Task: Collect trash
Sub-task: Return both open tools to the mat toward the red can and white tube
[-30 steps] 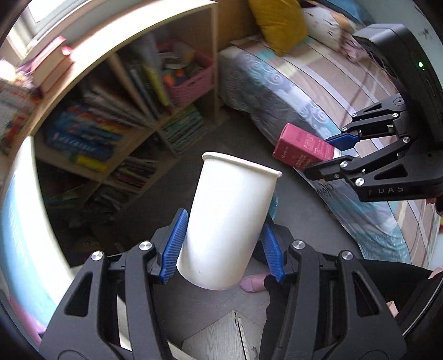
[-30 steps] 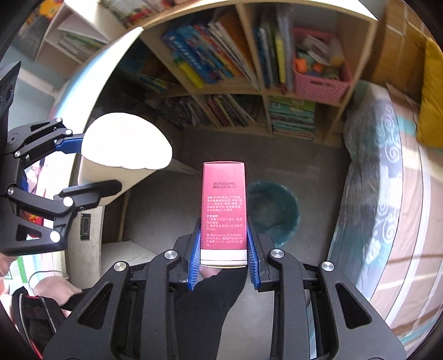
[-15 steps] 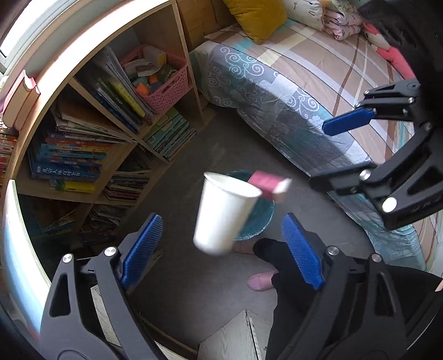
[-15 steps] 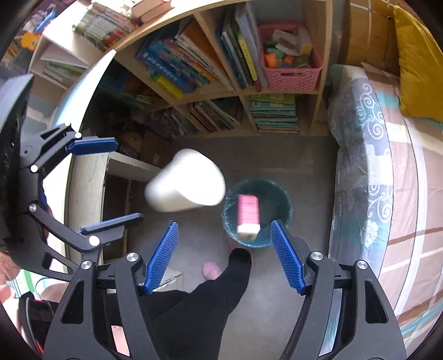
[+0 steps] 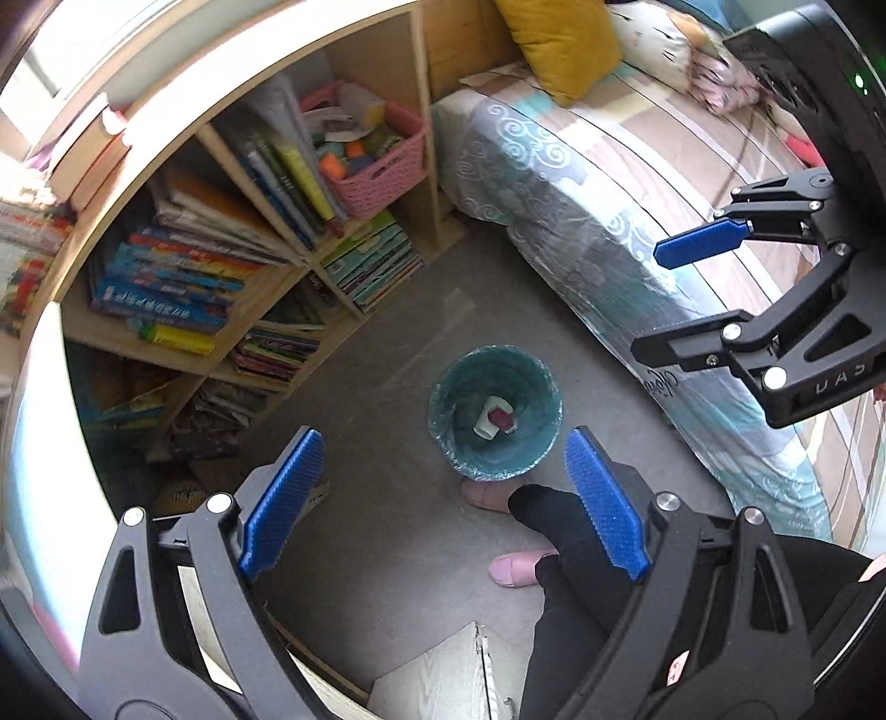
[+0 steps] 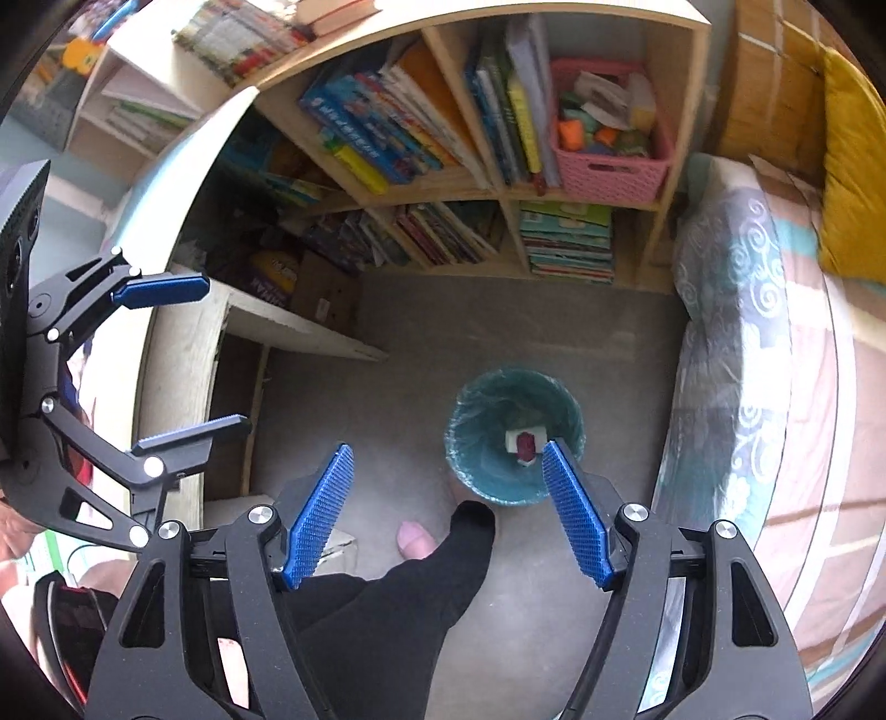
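A teal waste bin [image 5: 470,382] lined with a bag stands on the grey floor far below both grippers. Inside it lie a white paper cup [image 5: 483,427] and a small red carton [image 5: 503,416], the carton resting against the cup. In the right wrist view the bin [image 6: 482,421] shows the same cup [image 6: 513,438] and carton [image 6: 526,446]. My left gripper [image 5: 443,437] is open and points down over the bin, with nothing between its blue pads. My right gripper [image 6: 447,447] is also open with nothing in it. Each shows in the other's view: the right gripper [image 5: 648,303] and the left gripper [image 6: 226,355].
A wooden bookshelf [image 5: 232,260] full of books, with a pink basket [image 5: 382,171], lines the far wall. A bed [image 5: 598,210] with a yellow pillow [image 5: 559,44] runs along the right. A person's black trouser leg [image 5: 559,526] and pink slipper [image 5: 512,570] stand beside the bin. A pale board edge [image 6: 299,327] juts out at left.
Both grippers went from shut to open. The white cup left the left gripper and the red carton left the right; both fell and now lie in the bin.
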`<action>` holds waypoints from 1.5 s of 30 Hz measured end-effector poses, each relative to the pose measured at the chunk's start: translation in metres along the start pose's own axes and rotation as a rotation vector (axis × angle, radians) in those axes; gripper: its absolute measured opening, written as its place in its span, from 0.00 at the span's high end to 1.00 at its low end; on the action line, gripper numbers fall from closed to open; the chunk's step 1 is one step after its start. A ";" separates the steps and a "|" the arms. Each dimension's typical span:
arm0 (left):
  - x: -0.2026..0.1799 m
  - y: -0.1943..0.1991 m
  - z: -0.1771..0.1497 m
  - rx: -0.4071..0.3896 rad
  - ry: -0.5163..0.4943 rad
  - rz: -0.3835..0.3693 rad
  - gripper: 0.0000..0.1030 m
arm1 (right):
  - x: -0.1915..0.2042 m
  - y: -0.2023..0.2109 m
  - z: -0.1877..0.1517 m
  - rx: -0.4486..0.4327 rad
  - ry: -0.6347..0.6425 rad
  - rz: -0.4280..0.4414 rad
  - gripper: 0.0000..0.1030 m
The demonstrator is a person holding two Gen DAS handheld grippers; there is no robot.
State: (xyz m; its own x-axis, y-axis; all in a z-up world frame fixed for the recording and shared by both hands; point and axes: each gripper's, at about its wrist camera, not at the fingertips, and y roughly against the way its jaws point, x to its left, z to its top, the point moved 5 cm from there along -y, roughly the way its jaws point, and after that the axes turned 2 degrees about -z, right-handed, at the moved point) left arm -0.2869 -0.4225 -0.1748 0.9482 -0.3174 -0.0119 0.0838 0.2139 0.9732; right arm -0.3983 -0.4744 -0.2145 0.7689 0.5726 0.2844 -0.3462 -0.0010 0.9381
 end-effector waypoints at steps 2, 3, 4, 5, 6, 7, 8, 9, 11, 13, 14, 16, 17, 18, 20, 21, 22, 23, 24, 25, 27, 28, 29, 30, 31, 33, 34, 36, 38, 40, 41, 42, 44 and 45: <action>0.008 0.005 -0.004 -0.007 0.029 0.011 0.16 | 0.009 -0.001 0.005 0.003 0.037 0.010 0.30; 0.012 0.008 -0.007 -0.011 0.046 0.019 0.16 | 0.014 -0.002 0.009 0.005 0.059 0.013 0.30; 0.016 0.011 -0.011 -0.014 0.061 0.026 0.16 | 0.018 -0.003 0.011 0.007 0.078 0.015 0.30; 0.021 0.014 -0.015 -0.018 0.081 0.033 0.16 | 0.025 -0.003 0.015 0.010 0.104 0.020 0.29; 0.026 0.017 -0.019 -0.020 0.097 0.037 0.15 | 0.031 -0.004 0.017 0.012 0.124 0.024 0.28; 0.031 0.020 -0.025 -0.022 0.118 0.042 0.15 | 0.038 -0.005 0.020 0.012 0.150 0.027 0.26; 0.035 0.023 -0.029 -0.024 0.134 0.046 0.15 | 0.047 -0.005 0.023 0.012 0.182 0.032 0.25; 0.041 0.026 -0.036 -0.025 0.153 0.055 0.15 | 0.054 -0.005 0.027 0.012 0.206 0.037 0.25; 0.052 0.033 -0.048 -0.027 0.189 0.075 0.15 | 0.073 -0.007 0.033 0.015 0.269 0.050 0.24; 0.064 0.040 -0.064 -0.026 0.237 0.097 0.15 | 0.093 -0.008 0.039 0.017 0.327 0.062 0.23; 0.069 0.044 -0.073 -0.025 0.264 0.107 0.15 | 0.104 -0.009 0.041 0.021 0.360 0.069 0.23; 0.079 0.052 -0.088 -0.029 0.316 0.125 0.14 | 0.123 -0.011 0.046 0.024 0.416 0.079 0.23; 0.084 0.056 -0.097 -0.032 0.345 0.135 0.13 | 0.135 -0.012 0.049 0.028 0.450 0.087 0.22; 0.088 0.061 -0.107 -0.035 0.370 0.147 0.10 | 0.146 -0.013 0.050 0.031 0.481 0.095 0.21; 0.097 0.073 -0.126 -0.045 0.421 0.172 0.10 | 0.169 -0.013 0.053 0.038 0.547 0.111 0.19; 0.100 0.077 -0.134 -0.048 0.443 0.182 0.10 | 0.179 -0.014 0.054 0.040 0.577 0.119 0.19; 0.104 0.083 -0.144 -0.051 0.472 0.195 0.10 | 0.192 -0.014 0.055 0.044 0.615 0.129 0.19; 0.108 0.088 -0.153 -0.052 0.495 0.205 0.10 | 0.206 -0.015 0.055 0.047 0.660 0.139 0.18; 0.111 0.094 -0.165 -0.053 0.522 0.219 0.09 | 0.219 -0.015 0.055 0.048 0.700 0.146 0.18; 0.114 0.099 -0.176 -0.053 0.546 0.234 0.09 | 0.230 -0.015 0.054 0.049 0.732 0.153 0.18; 0.120 0.108 -0.198 -0.046 0.591 0.268 0.08 | 0.254 -0.018 0.052 0.058 0.808 0.169 0.16; 0.123 0.113 -0.208 -0.040 0.614 0.284 0.08 | 0.266 -0.019 0.051 0.059 0.848 0.175 0.16; 0.125 0.117 -0.219 -0.036 0.634 0.298 0.08 | 0.279 -0.020 0.049 0.063 0.885 0.183 0.16; 0.127 0.121 -0.230 -0.032 0.655 0.312 0.08 | 0.290 -0.020 0.047 0.067 0.919 0.192 0.16; 0.129 0.125 -0.240 -0.029 0.675 0.325 0.08 | 0.299 -0.021 0.045 0.068 0.948 0.198 0.16; 0.132 0.132 -0.259 -0.019 0.712 0.347 0.07 | 0.321 -0.023 0.041 0.072 1.020 0.210 0.16; 0.133 0.135 -0.267 -0.013 0.726 0.359 0.07 | 0.330 -0.024 0.040 0.074 1.049 0.217 0.16; 0.136 0.142 -0.287 0.004 0.753 0.390 0.07 | 0.350 -0.026 0.037 0.080 1.110 0.227 0.16; 0.138 0.150 -0.305 0.019 0.784 0.417 0.07 | 0.371 -0.028 0.035 0.081 1.167 0.232 0.16; 0.143 0.155 -0.321 0.028 0.815 0.434 0.07 | 0.389 -0.031 0.034 0.081 1.214 0.232 0.16; 0.145 0.157 -0.327 0.033 0.829 0.441 0.07 | 0.399 -0.033 0.034 0.081 1.243 0.235 0.16; 0.146 0.159 -0.335 0.039 0.846 0.448 0.07 | 0.407 -0.035 0.034 0.080 1.268 0.234 0.16; 0.148 0.162 -0.348 0.050 0.879 0.459 0.07 | 0.421 -0.038 0.034 0.082 1.306 0.235 0.16; 0.146 0.162 -0.353 0.051 0.893 0.461 0.07 | 0.430 -0.041 0.034 0.083 1.329 0.235 0.16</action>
State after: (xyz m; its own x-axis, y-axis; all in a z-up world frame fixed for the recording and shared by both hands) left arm -0.0266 -0.1087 -0.0997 0.7695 0.5993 0.2209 -0.3423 0.0948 0.9348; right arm -0.0347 -0.2562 -0.1240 -0.4177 0.9052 0.0782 -0.3267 -0.2300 0.9167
